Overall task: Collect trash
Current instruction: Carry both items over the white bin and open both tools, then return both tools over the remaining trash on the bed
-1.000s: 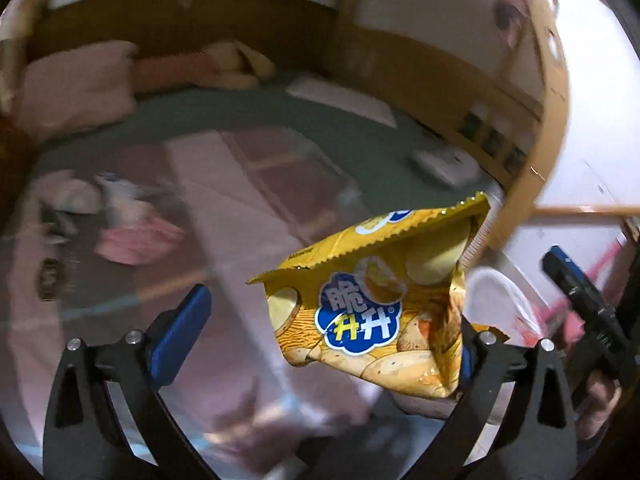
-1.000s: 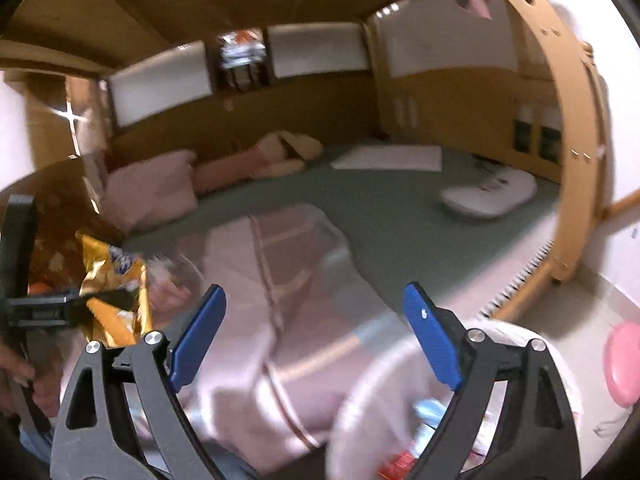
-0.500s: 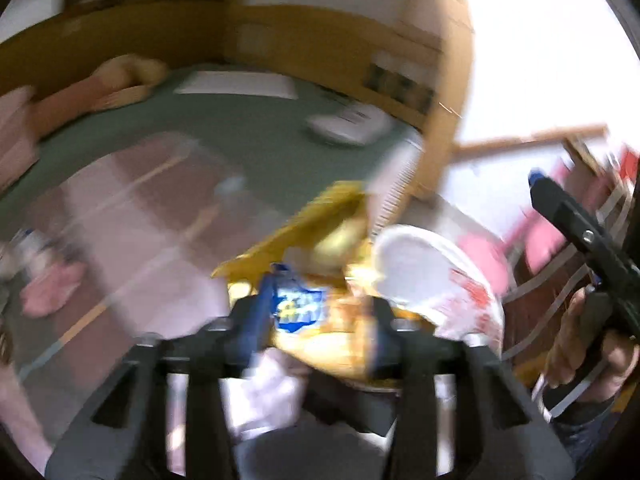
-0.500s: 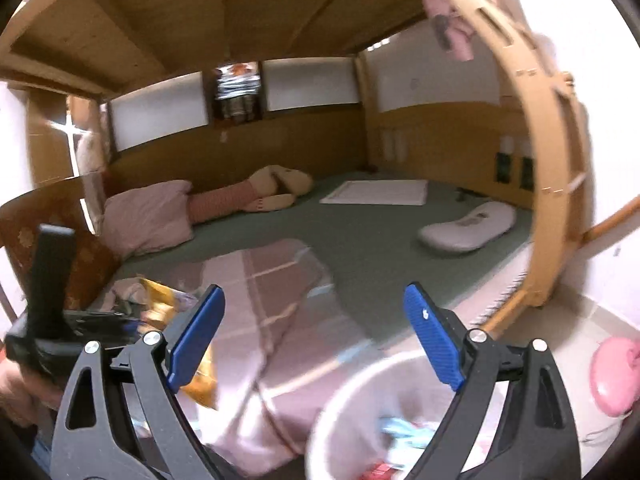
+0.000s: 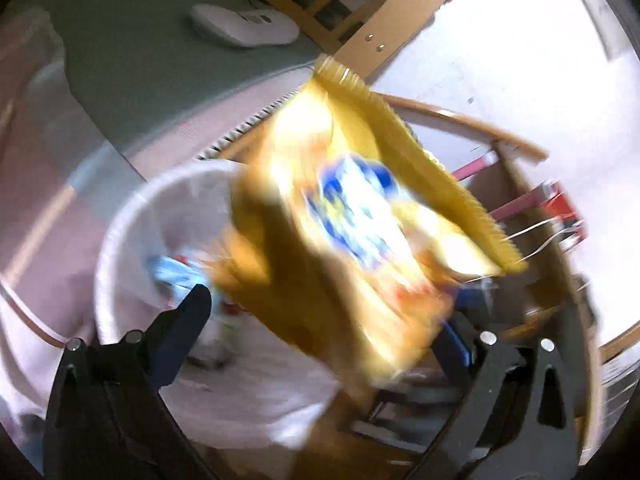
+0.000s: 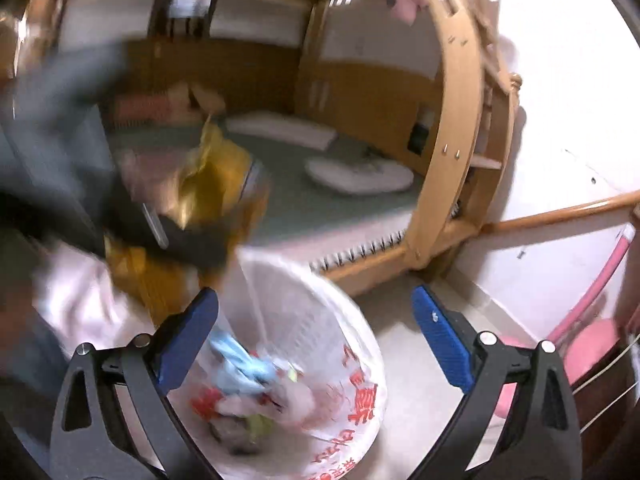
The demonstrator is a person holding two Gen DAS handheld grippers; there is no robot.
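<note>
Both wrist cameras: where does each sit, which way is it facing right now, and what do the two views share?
Left wrist view: on the left gripper, angled down at the blurred yellow snack bag between its opening jaws, above the white bin; its two fingers show.
Right wrist view: on the right gripper, jaws opening and empty, looking down into the bin with the bed behind; its fingers show, the left gripper blurred at left.
Shared: bag, bin, bed.

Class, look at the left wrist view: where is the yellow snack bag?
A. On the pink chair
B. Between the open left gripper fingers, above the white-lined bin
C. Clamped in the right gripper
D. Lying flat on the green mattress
B: the snack bag hangs between the left gripper fingers, whose jaws are opening, over the bin.
</note>
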